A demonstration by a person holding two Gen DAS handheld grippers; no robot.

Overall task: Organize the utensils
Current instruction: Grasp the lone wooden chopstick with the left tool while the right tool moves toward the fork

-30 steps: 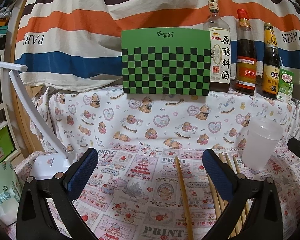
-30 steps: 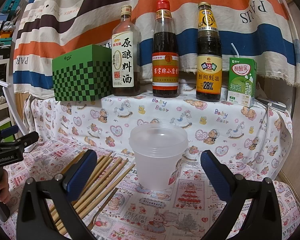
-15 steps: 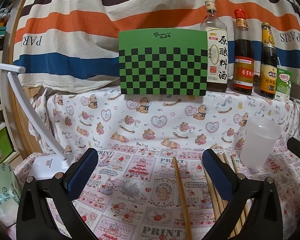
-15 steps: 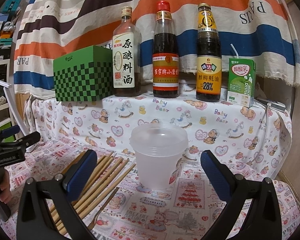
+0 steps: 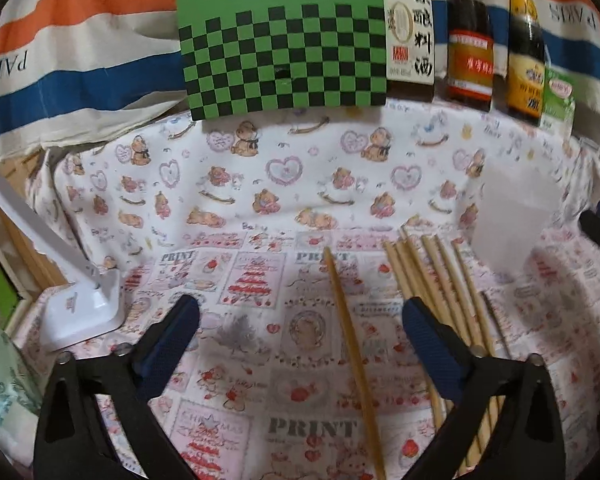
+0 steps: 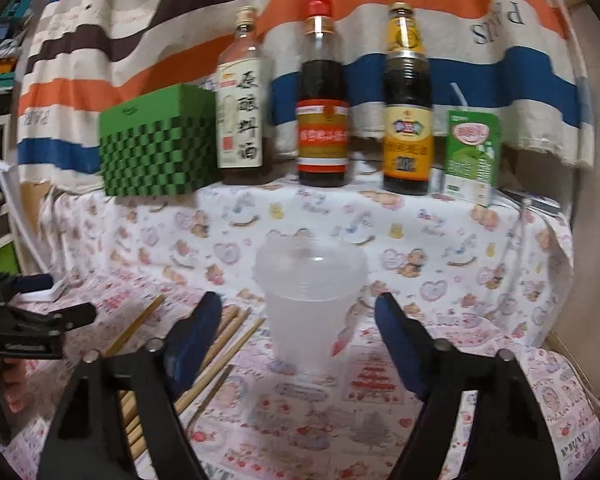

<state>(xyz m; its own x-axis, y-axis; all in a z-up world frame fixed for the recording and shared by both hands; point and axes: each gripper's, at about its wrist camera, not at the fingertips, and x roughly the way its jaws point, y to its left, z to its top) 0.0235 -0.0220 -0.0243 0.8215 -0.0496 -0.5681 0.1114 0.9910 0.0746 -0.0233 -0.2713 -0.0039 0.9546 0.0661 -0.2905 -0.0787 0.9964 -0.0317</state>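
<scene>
Our right gripper is closing around the empty cup, untouched; squeezing could tip it. Our left gripper, narrowing, straddles one chopstick on the worktop and may roll it.

- The bottles lose their necks to the left wrist view's top edge.
- The chopsticks run under the right tongs' left finger, lower left.
- The labels on the bottles are blurred.

left gripper: black triangular arms with cut-outs, silver screws, blue ribbed pads on fingers
right gripper: same black frame, blue pads
side marking: white lettering, unreadable
</scene>
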